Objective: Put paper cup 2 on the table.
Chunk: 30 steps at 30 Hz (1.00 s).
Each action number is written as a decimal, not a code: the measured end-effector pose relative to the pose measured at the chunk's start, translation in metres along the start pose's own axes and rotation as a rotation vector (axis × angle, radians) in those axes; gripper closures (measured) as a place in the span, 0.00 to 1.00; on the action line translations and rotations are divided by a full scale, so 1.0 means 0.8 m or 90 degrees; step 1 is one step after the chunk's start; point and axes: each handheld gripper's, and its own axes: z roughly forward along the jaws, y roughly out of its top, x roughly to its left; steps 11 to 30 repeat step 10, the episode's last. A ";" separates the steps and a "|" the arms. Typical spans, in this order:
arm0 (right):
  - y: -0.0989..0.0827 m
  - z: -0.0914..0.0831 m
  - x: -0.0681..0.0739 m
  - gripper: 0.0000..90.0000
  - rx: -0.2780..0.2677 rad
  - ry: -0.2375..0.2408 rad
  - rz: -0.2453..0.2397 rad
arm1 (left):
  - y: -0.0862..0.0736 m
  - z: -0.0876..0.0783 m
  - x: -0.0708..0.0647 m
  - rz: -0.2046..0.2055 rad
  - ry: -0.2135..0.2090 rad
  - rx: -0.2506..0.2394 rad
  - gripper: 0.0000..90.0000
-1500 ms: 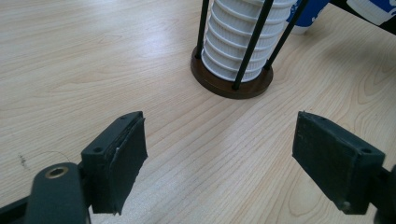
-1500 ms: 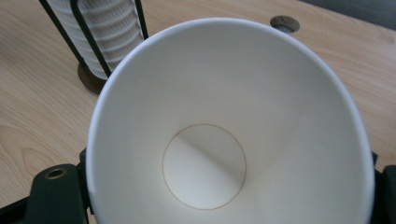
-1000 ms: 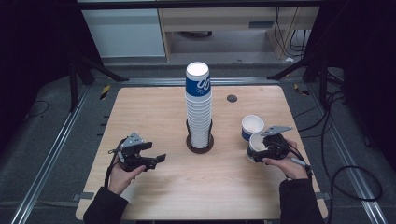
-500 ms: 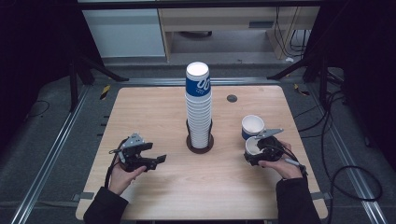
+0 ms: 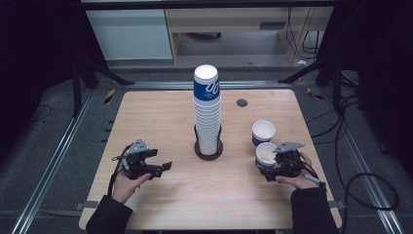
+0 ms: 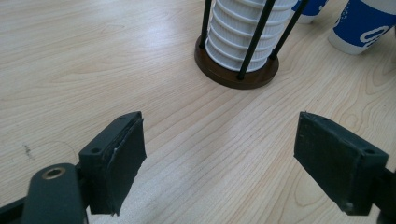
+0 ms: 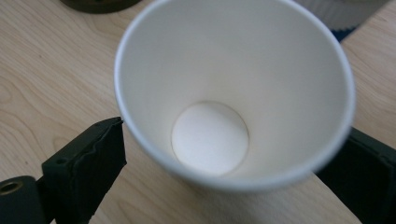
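High view: a cup set down beside the tall stack, tongs letting go

The tabletop (image 5: 160,117) carries everything, and the cup stack (image 5: 207,114) at its middle serves as the landmark. The stack stands upright in a round dark holder (image 5: 208,148) whose thin black rods (image 6: 254,39) fence it in, which I judge is why so tall a column stays straight.

To the right of the stack stand two loose paper cups, mouths up. The farther cup (image 5: 263,132) sits a little behind; the nearer cup (image 5: 266,155) stands just in front of it, the two close together and well clear of the holder. That spacing looks deliberate: each cup drawn off the stack gets its own spot in a row.

The right tongs (image 5: 273,163) sit around the nearer cup. In the right gripper view the cup (image 7: 233,88) stands between the black jaws, which have just been opening; a gap of wood shows between the left pad and the cup wall, so the jaws are spread and the cup rests on its own base. I read this as a release after placing.

The left tongs (image 5: 163,168), to the left of the stack and nearer the person, hang spread with nothing between them; the left gripper view looks past them at the holder's base (image 6: 236,74). They seem parked there, aimed at the stack.
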 end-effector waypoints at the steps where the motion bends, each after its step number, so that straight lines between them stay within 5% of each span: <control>1: -0.004 -0.003 -0.001 0.04 -0.002 0.000 0.007 | -0.001 0.000 0.000 0.001 0.001 0.002 0.17; 10: -0.037 -0.019 -0.005 0.03 -0.004 -0.013 0.039 | -0.007 0.004 0.009 -0.006 0.012 0.018 0.16; 30: -0.037 -0.019 -0.005 0.03 -0.004 -0.013 0.039 | -0.007 0.004 0.009 -0.006 0.012 0.018 0.16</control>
